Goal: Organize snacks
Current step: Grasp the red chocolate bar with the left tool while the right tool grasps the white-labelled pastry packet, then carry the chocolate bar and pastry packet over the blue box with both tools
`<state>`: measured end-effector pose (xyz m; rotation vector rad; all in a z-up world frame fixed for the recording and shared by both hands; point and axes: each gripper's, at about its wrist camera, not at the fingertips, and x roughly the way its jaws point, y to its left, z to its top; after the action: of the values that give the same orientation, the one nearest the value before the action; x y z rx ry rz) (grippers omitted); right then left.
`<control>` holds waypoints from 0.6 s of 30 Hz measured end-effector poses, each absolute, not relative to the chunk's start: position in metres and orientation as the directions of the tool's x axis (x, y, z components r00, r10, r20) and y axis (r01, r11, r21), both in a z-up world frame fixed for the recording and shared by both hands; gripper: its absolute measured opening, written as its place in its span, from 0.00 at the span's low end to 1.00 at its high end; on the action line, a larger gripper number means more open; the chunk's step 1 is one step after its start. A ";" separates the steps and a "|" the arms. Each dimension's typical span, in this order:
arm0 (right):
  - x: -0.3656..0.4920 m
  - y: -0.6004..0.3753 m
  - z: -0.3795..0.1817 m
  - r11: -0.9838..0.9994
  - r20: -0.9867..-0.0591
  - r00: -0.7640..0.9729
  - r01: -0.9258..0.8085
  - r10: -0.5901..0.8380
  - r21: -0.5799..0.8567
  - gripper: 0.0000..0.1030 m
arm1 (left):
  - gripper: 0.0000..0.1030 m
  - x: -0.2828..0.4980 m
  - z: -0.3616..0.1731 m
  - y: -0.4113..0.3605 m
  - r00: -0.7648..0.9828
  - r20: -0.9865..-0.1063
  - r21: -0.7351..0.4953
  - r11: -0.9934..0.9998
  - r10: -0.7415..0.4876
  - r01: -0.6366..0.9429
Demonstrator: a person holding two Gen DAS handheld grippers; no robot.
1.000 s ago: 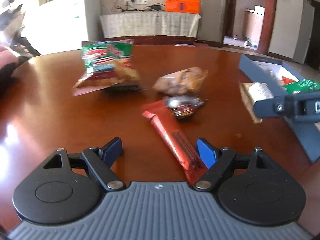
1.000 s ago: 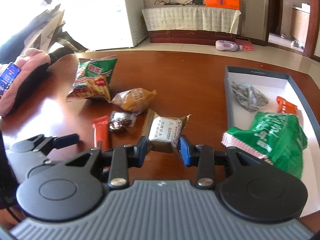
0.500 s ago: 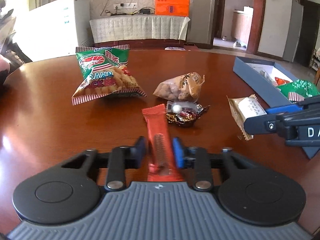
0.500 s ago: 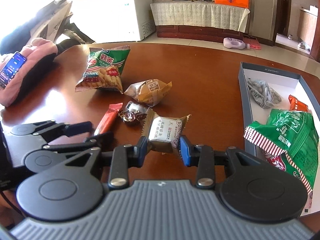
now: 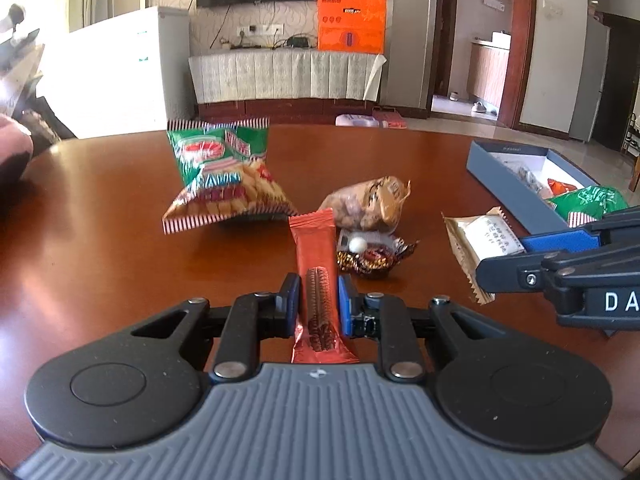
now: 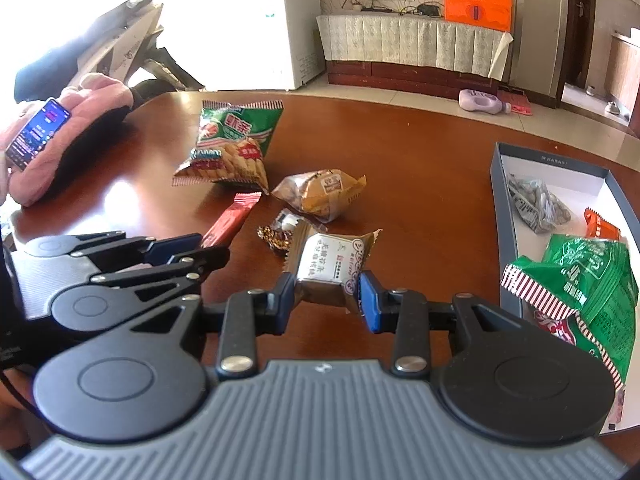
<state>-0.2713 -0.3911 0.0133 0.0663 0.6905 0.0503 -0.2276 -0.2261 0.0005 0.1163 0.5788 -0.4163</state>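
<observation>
My left gripper [image 5: 318, 294] is shut on a long red snack bar [image 5: 314, 248], which sticks out ahead of the pads. My right gripper [image 6: 327, 294] is shut on a beige wrapped cake [image 6: 332, 266], seen from the side in the left wrist view as the beige cake [image 5: 480, 240]. On the brown table lie a green prawn-cracker bag [image 5: 224, 176], a tan pastry pack [image 5: 370, 206] and a foil candy [image 5: 370, 254]. A blue-walled box [image 6: 505, 216] at the right holds a green bag [image 6: 588, 276], a grey pack [image 6: 534, 204] and an orange packet [image 6: 598, 226].
A person's pink sleeve [image 6: 80, 136] with a phone [image 6: 36, 132] rests on the table's far left edge. The round table's edge [image 5: 360, 130] curves behind the snacks. Beyond it stand a white freezer [image 6: 260, 28] and a covered sideboard [image 5: 288, 76].
The left gripper closed from wide open onto the red bar and lifted its front end. The right gripper kept its hold on the beige cake and shifted slightly.
</observation>
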 end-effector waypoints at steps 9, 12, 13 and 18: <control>-0.283 -0.395 0.025 0.996 -0.608 0.790 -0.028 0.077 0.089 0.37 | 0.23 -0.239 0.015 -0.231 0.770 -0.538 0.028 0.906 -0.343 0.422; -0.287 -0.398 0.031 0.995 -0.590 0.804 -0.030 0.082 0.097 0.37 | 0.23 -0.242 0.023 -0.234 0.777 -0.525 0.043 0.900 -0.349 0.433; -0.289 -0.398 0.033 0.995 -0.584 0.808 -0.031 0.083 0.099 0.37 | 0.23 -0.243 0.027 -0.235 0.780 -0.517 0.050 0.898 -0.352 0.438; -0.295 -0.401 0.037 0.994 -0.569 0.817 -0.041 0.094 0.106 0.37 | 0.24 -0.247 0.044 -0.240 0.789 -0.501 0.079 0.889 -0.355 0.451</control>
<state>-0.2948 -0.4011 0.0371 0.0902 0.6106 0.0723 -0.2472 -0.2403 0.0436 0.1992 0.4978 -0.4371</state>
